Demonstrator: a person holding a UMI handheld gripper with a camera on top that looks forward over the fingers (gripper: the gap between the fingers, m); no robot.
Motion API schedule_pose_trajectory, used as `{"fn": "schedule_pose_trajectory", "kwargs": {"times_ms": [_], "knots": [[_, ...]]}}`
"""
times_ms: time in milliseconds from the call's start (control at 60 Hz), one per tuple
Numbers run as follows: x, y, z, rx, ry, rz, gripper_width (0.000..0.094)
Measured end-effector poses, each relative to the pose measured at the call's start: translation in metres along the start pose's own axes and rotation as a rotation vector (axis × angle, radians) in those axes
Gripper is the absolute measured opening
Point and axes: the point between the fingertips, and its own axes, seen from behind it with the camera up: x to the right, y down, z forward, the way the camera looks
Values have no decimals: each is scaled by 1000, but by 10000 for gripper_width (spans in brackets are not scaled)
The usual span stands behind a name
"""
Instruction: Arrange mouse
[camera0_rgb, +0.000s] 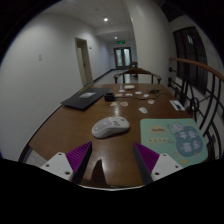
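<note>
Gripper (112, 160) with its purple fingers (76, 157) wide apart, holding nothing, low over the brown table (60, 125). Mouse (110, 126) flat on the table, just ahead of the fingers and lined up with the gap between them, long side running across, not yet touched; a colourful mat (172, 137) close beside the mouse, a laptop (84, 100) and small papers well beyond it. No boxes or bowls in sight, so probably a short push forward, then a squeeze.
</note>
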Motion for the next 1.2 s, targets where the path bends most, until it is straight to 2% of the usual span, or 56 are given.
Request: {"fn": "schedule_pose_trajectory", "kwargs": {"times_ms": [83,150,250,533,633,650,700,717,783,883,1083,1200], "knots": [[-14,8,11,-55,-40,5,836],[-30,-1,46,-50,-69,-3,844],[-27,-12,71,-53,-25,-52,822],[-28,-49,129,-93,44,10,842],[-25,-58,150,-106,113,-43,827],[-25,-59,153,-108,124,-68,785],[-34,-63,163,-91,91,-70,532],[-37,-64,164,-82,83,-52,499],[-40,-66,165,-90,78,-88,428],[-53,-64,155,-93,-14,-100,361],[-15,-143,53,130,-44,-92,350],[63,-168,-16,212,42,-87,348]]}}
